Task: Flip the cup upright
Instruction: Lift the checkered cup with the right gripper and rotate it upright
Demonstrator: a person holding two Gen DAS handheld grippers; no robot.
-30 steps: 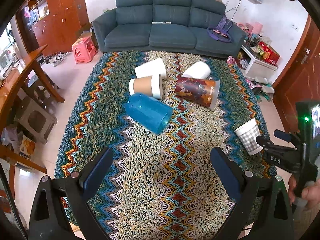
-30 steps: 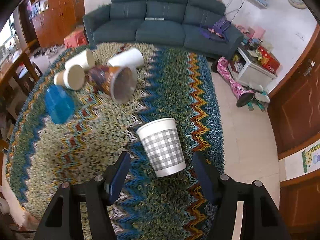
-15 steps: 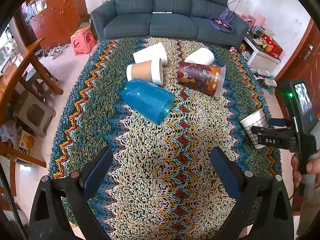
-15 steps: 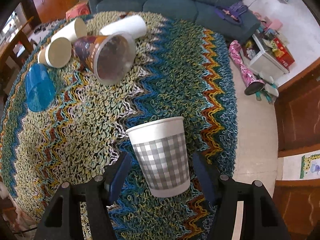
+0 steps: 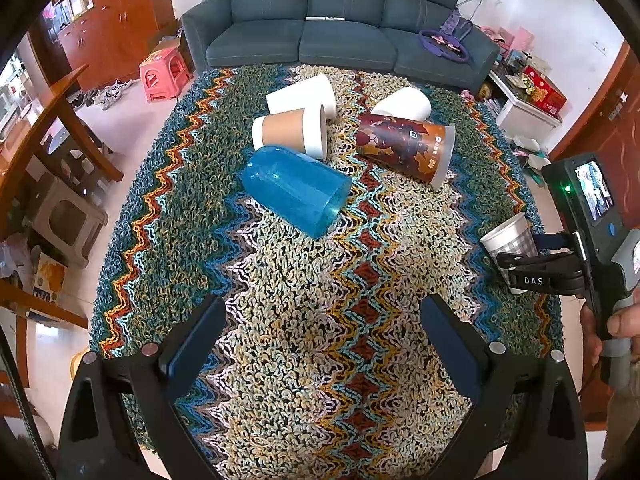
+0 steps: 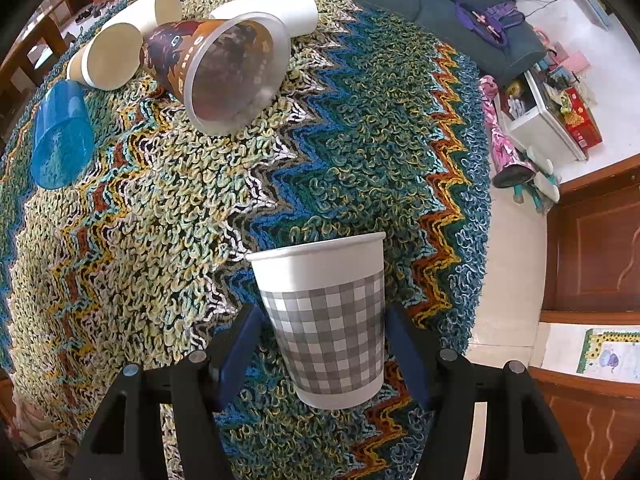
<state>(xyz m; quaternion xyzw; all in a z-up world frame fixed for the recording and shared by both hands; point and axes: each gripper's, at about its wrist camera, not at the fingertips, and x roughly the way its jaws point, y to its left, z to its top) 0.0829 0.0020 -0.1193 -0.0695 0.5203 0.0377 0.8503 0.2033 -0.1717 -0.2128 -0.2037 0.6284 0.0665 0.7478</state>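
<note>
Gingham-checked paper cup sits between the two blue pads of the right gripper, mouth up and tilted slightly, with both pads pressed against its lower sides; the jaws are closed on it. In the left wrist view the same cup shows at the right edge of the zigzag shag rug, clamped by the black right gripper, whose handle a hand holds. The left gripper hangs over the near part of the rug, jaws spread wide with nothing between them. Farther back five cups lie on their sides in a loose cluster: a blue plastic tumbler, a brown-sleeved paper cup, a white paper cup, a printed clear plastic cup and a small white cup. A grey-blue sofa stands beyond the rug.
</note>
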